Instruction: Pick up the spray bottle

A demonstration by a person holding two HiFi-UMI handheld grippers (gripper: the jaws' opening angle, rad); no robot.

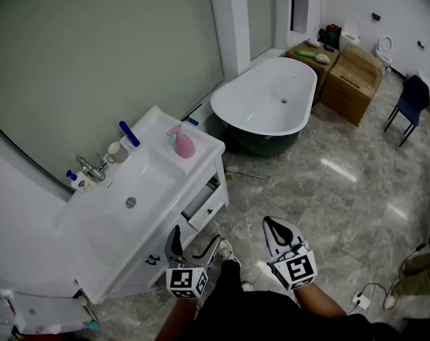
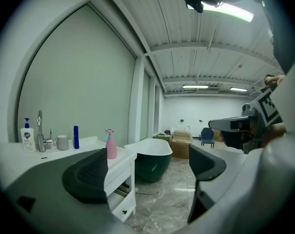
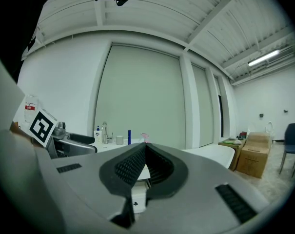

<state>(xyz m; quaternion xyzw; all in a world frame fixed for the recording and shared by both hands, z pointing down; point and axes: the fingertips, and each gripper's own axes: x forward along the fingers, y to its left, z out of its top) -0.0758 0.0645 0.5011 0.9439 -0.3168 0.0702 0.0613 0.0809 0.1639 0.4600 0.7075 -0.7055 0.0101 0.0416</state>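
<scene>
At the bottom of the head view, in front of the person, the left gripper (image 1: 193,249) has its two dark jaws spread wide with nothing between them. Its own view shows only floor and cabinet front in the gap. The right gripper (image 1: 277,227) beside it has its jaws pressed together on nothing, the ribbed pads meeting at the tip in the right gripper view.

Ahead and to the left stands the white vanity cabinet (image 1: 204,163) with its sunken basin. The pink plastic spray bottle (image 1: 183,142) stands upright on the countertop at the end nearest the white oval bathtub (image 1: 268,94), well apart from both grippers. A blue cylindrical bottle (image 1: 129,133), a small grey cup (image 1: 116,151) and a chrome tap (image 1: 90,168) stand further back along the wall.

This looks like the approach, with no reach begun. The next move probably calls for carrying the open left gripper up to counter height, setting its jaws either side of the bottle's body, and closing without tipping it.
</scene>
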